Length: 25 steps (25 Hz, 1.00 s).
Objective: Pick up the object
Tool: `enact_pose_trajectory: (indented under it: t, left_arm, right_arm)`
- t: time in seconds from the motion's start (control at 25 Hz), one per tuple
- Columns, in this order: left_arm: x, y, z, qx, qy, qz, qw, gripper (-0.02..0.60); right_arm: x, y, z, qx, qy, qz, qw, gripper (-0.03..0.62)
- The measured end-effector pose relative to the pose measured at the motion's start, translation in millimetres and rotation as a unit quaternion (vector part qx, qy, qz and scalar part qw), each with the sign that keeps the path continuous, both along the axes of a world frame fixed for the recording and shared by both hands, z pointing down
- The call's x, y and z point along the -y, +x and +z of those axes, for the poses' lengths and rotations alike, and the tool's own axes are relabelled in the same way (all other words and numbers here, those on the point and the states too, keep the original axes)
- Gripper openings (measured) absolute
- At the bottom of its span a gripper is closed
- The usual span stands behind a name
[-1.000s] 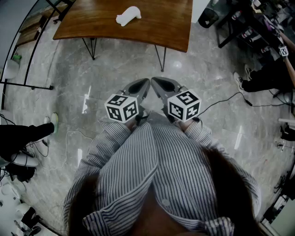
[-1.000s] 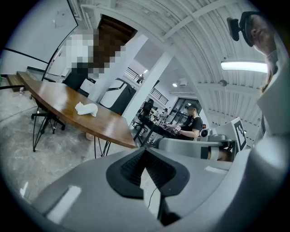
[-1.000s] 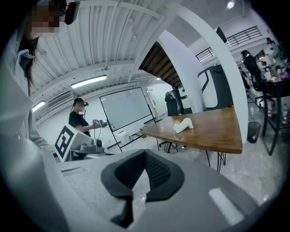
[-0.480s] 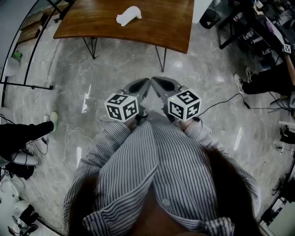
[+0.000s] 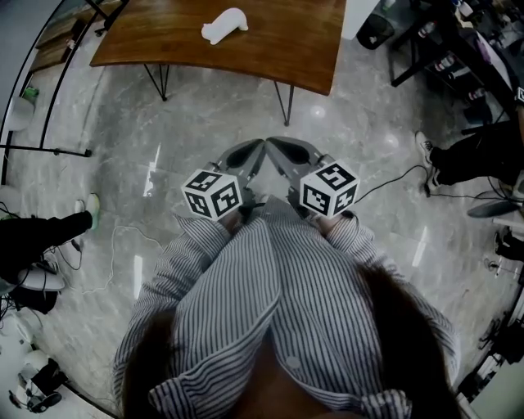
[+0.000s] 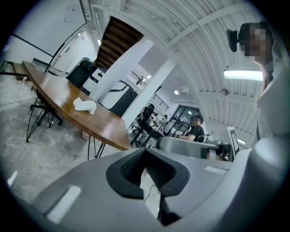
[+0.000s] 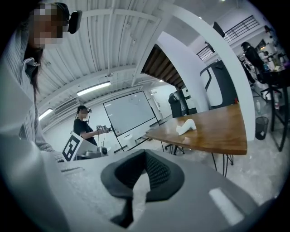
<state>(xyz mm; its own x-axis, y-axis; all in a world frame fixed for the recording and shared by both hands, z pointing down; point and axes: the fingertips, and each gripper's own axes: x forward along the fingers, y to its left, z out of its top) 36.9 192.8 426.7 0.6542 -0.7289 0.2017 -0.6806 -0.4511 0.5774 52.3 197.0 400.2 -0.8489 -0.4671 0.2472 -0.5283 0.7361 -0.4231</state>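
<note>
A white lumpy object [image 5: 223,24] lies on a brown wooden table [image 5: 278,49] at the top of the head view. It shows again as the white object [image 6: 84,105] in the left gripper view and the white object [image 7: 186,126] in the right gripper view. My left gripper [image 5: 260,148] and right gripper [image 5: 272,145] are held close to my striped shirt, well short of the table, tips meeting over the floor. Both are shut with nothing between the jaws. My left gripper [image 6: 145,152] and right gripper [image 7: 145,155] show closed tips in their own views.
The table stands on thin black hairpin legs [image 5: 285,105] on a grey marble floor [image 5: 205,123]. A black cable [image 5: 409,176] crosses the floor at right. A person's shoe [image 5: 92,209] is at left; a seated person [image 5: 479,147] and cluttered racks are at right.
The head view has shifted slightly; the table and white object sit a little further left and up. Both grippers stay shut and together in front of my body.
</note>
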Motion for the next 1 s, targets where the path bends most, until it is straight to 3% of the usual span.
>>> enact_pose_trajectory:
  t: [0.12, 0.44, 0.68, 1.0]
  left_arm:
    - [7.5, 5.7, -3.2, -0.028, 0.008, 0.003, 0.9996, 0.002]
    - [49.6, 3.5, 1.5, -0.043, 0.011, 0.007, 0.999, 0.002]
    - [122.3, -22.5, 9.0, -0.03, 0.009, -0.003, 0.9995, 0.066]
    - [243.6, -77.8, 8.8, -0.009, -0.007, 0.024, 0.9996, 0.121]
  right_arm:
    - [9.2, 11.9, 3.8, 0.001, -0.002, 0.009, 1.0, 0.002]
    - [55.7, 17.8, 17.5, -0.021, -0.011, 0.04, 0.999, 0.003]
    - [124.9, 0.8, 27.7, -0.025, -0.022, 0.051, 0.998, 0.006]
    - [244.9, -44.8, 18.8, -0.025, -0.027, 0.085, 0.996, 0.006]
